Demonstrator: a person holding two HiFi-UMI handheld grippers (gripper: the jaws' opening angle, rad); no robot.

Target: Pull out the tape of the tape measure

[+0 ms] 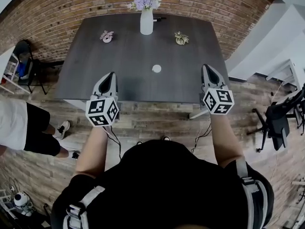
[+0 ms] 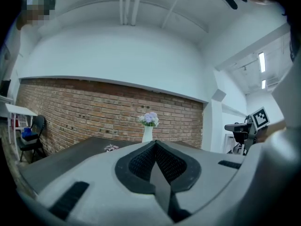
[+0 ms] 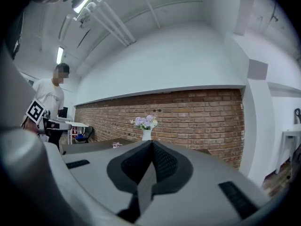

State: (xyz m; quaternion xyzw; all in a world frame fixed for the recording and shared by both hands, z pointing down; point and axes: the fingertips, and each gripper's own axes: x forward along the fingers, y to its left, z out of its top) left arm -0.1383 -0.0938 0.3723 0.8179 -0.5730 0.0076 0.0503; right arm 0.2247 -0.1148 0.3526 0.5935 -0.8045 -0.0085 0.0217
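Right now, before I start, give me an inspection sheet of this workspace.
Surface: dark table.
Job's things: small white round object, likely the tape measure, mid-table, untouched.
Clutter: vase of flowers at the far edge; a small ornament to its left, another to its right.
Grippers: left gripper and right gripper held level near the table's near edge, fingers shut, empty.
Cables: one cable hangs from the left gripper, another from the right.
Surroundings: brick wall, bystander at left, office chair at right.
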